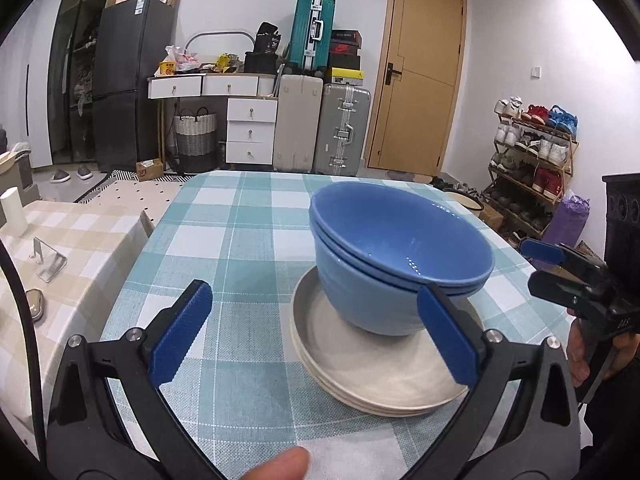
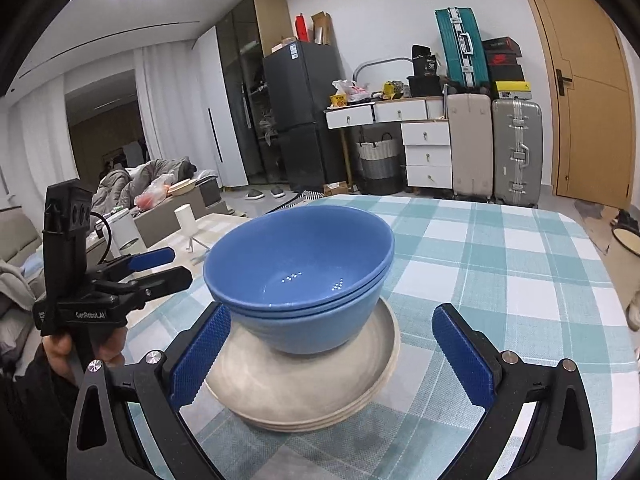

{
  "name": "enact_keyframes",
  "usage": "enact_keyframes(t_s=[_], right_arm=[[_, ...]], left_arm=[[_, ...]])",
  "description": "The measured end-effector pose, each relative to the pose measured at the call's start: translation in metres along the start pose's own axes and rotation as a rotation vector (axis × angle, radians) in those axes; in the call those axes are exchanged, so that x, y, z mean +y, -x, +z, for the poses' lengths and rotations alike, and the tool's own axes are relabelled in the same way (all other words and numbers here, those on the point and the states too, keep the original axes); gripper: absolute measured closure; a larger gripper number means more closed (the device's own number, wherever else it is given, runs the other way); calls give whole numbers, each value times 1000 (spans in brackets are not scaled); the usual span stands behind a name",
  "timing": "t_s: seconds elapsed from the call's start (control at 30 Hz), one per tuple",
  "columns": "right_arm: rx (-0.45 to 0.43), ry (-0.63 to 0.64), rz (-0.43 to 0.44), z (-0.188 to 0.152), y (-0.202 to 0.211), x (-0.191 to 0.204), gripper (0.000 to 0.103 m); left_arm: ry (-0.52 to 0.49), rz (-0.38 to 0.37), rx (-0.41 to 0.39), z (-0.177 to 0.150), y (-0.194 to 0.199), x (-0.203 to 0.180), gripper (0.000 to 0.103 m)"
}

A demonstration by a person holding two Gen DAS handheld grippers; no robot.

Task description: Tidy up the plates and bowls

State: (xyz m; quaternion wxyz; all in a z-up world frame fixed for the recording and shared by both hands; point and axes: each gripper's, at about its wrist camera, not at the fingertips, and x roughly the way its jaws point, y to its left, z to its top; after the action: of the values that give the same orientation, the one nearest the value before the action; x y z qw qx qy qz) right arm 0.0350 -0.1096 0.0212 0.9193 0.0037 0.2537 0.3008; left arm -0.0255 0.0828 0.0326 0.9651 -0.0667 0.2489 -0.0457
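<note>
Two nested blue bowls [image 1: 396, 256] stand on a stack of beige plates [image 1: 372, 372] on the checked tablecloth [image 1: 240, 240]. My left gripper [image 1: 316, 336] is open and empty, just in front and left of the stack, its right finger near the plate rim. In the right wrist view the bowls [image 2: 300, 268] sit on the plates [image 2: 304, 384], and my right gripper [image 2: 332, 356] is open and empty, its fingers on either side of the stack. Each gripper shows in the other's view: the right one [image 1: 560, 268], the left one [image 2: 156, 270].
A second table with a beige checked cloth [image 1: 80, 248] stands to the left, with a white cylinder [image 1: 14, 212] and a metal stand [image 1: 48, 260]. Suitcases [image 1: 320, 120], drawers, a fridge and a shoe rack [image 1: 532, 160] line the far wall.
</note>
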Motion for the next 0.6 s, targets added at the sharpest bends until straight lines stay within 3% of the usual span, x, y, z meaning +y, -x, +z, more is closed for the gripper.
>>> enact_keyframes(t_s=[0.6], right_arm=[[-64, 48, 46, -31, 8, 0, 0]], left_arm=[[-108, -49, -86, -30, 3, -16, 1]])
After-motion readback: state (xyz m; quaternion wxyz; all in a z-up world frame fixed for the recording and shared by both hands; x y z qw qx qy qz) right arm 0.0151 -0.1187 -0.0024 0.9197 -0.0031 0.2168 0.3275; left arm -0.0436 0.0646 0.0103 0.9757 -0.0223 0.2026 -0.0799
